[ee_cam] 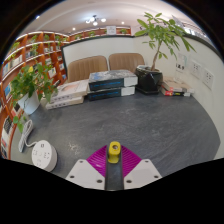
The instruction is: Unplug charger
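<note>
Here, a broad grey carpeted floor (120, 120) fills most of the scene, and everything else can be placed from it. Along its far edge a cream wall (115, 47) runs, with two tan chairs (105, 65) against it and a row of white and dark flat boxes (100, 88) stacked on the floor in front of them. At the floor's left side stands a tall wooden bookshelf (25, 60) packed with colourful books, with a leafy green plant (30, 85) just before it. At the far right end of the floor a second green plant in a dark pot (150, 72) rises beside the wall. Closer in, on the left of the floor, sits a round white device (42, 154). Nearest of all, the gripper (114, 172) hangs over the floor with its white fingers (86, 174) spread moderately apart, magenta pads showing, and the small yellow charger plug (115, 150) stands between the finger tips; whether the pads press on it cannot be told.
</note>
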Available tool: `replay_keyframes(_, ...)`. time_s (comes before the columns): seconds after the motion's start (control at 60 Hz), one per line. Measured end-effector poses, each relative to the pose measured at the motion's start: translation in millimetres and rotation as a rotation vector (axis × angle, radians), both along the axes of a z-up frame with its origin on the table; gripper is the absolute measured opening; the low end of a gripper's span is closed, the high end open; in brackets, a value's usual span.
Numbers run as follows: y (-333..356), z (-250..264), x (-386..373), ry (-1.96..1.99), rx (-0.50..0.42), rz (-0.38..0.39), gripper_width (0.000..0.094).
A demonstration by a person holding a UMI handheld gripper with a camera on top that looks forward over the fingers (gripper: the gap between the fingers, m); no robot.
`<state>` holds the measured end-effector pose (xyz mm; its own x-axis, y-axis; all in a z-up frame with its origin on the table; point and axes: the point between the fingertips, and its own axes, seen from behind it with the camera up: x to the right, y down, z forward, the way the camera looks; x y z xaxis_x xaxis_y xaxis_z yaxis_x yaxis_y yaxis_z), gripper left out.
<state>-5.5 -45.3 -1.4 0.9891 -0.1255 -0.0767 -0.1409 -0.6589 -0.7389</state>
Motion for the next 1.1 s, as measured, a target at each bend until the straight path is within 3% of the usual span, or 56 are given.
replay_keyframes(0.083,-5.1,1.6,10.7,-0.015,-0.016,-0.049,0.0433)
replay_keyframes(0.167,-8.3,21.6,18.8,-0.063,0.011,-0.068,0.0506)
replay_keyframes(0.35,-20.5,113.6,3.6,-0.009,0.121,-0.103,0.0827)
replay_keyframes(0.583,-68.4,234.9,-41.6,-0.009,0.254,-0.049,0.0845)
replay_keyframes(0.833,-144.1,238.3,-77.5,0.033,0.228,0.028,0.0848)
replay_keyframes(1.1,-196.4,235.3,-67.9,-0.004,0.259,0.074,0.0850)
